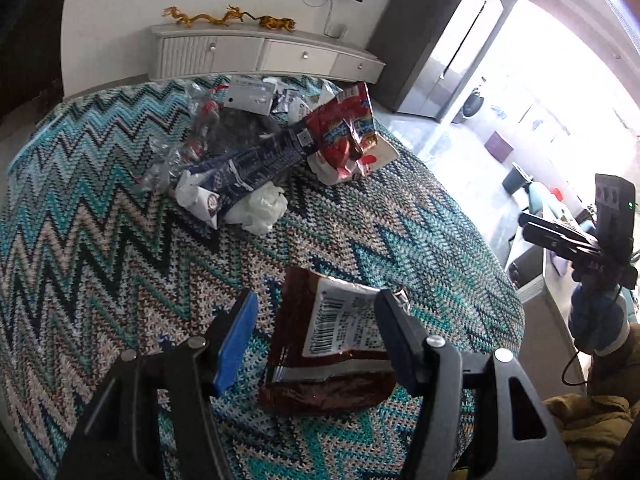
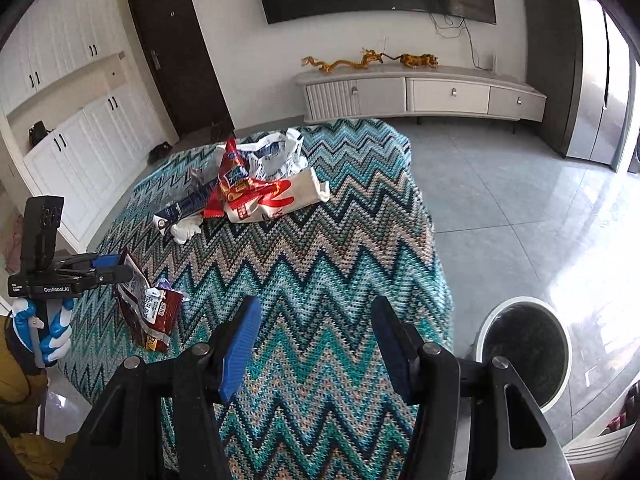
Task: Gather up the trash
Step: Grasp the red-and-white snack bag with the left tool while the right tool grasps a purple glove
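Crinkly brown foil snack wrapper [image 1: 332,344] lies flat on the zigzag knit cover [image 1: 120,240], looks light and slippery, so pinch 1 torn edge; left gripper [image 1: 316,316] straddles it apart, right gripper [image 2: 316,332] gapes empty.

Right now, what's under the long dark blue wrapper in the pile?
A crumpled white tissue pokes out beneath the dark blue wrapper at its near end, with clear plastic beside it. Whatever lies under its middle is covered; the red bag overlaps its far end.
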A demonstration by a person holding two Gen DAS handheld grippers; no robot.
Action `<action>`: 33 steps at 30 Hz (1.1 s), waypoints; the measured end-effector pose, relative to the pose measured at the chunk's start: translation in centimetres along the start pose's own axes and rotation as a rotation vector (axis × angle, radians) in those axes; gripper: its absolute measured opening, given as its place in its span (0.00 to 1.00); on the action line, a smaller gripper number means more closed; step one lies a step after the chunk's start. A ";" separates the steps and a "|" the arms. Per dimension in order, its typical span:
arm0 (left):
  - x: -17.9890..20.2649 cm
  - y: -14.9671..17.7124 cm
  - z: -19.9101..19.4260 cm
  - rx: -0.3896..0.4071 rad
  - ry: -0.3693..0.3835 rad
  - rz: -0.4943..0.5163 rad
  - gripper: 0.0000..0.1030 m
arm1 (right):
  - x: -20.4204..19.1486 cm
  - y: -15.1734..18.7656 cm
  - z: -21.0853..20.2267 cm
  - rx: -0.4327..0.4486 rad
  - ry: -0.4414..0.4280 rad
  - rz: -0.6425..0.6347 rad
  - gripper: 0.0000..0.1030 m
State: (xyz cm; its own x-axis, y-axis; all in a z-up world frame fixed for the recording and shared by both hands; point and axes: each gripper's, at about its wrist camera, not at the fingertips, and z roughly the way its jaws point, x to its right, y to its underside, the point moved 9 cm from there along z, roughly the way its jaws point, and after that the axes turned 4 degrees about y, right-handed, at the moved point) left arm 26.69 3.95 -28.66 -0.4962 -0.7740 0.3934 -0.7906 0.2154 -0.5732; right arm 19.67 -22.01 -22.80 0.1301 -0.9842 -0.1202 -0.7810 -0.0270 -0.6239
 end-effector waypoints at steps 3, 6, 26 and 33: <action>0.2 0.8 0.7 -0.020 0.084 -0.026 0.17 | -0.9 -0.1 1.3 -0.031 -0.010 -0.009 0.53; 0.2 1.5 0.4 -0.001 0.109 -0.036 0.11 | -2.5 -0.3 2.6 -0.059 -0.025 -0.035 0.53; -5.6 1.9 -10.5 0.266 0.049 -0.208 0.04 | -17.0 1.1 9.5 -0.238 -0.254 -0.305 0.53; -7.1 2.7 -12.6 0.299 0.009 -0.238 0.04 | -19.0 -0.2 10.8 -0.229 -0.258 -0.332 0.59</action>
State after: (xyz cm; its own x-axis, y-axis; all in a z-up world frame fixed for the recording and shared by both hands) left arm 23.51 17.50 -23.95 -0.3152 -0.7757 0.5468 -0.7455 -0.1542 -0.6485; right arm 23.96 -1.44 -28.74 0.5199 -0.8412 -0.1488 -0.7826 -0.3991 -0.4778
